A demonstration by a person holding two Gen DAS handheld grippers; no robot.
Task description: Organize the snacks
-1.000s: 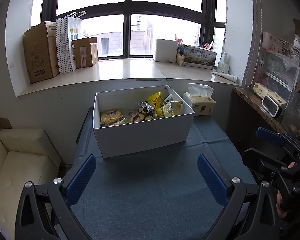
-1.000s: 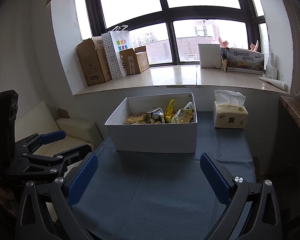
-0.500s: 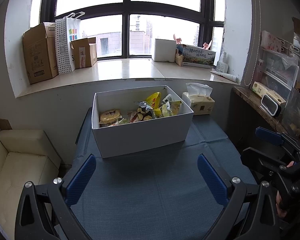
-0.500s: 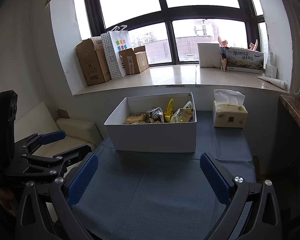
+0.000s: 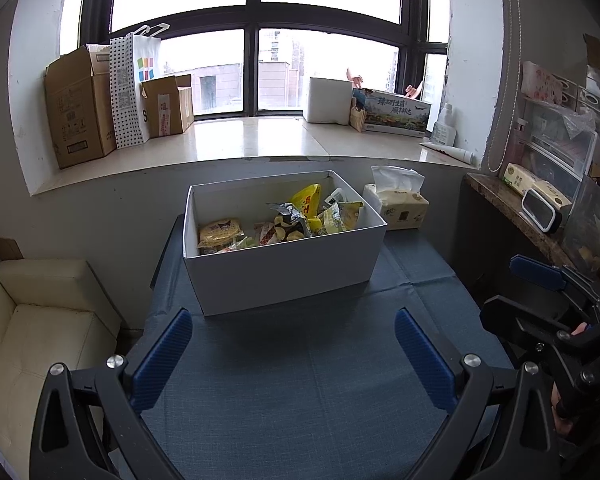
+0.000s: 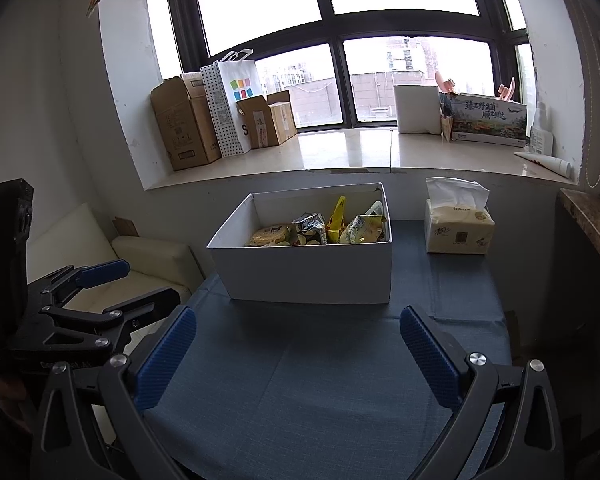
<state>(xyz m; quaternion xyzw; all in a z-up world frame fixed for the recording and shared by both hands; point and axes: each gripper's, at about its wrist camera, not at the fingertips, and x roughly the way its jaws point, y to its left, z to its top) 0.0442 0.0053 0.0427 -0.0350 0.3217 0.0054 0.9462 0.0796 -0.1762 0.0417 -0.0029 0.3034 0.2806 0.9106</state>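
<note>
Snacks (image 5: 284,220) sit piled inside a white box (image 5: 284,276) at the far middle of the blue-covered bench (image 5: 300,392), mostly toward the box's right half (yellow packets upright, a flat noodle pack (image 5: 220,233) at left). Tissue pack (image 6: 458,229) stands just beside the box on its right, apart from it. Left tool (image 5: 293,340) is spread wide, empty, low over the near bench. Right tool (image 6: 298,338) is likewise spread wide, gripping nothing. Cardboard boxes (image 5: 80,108) line the windowsill behind.
</note>
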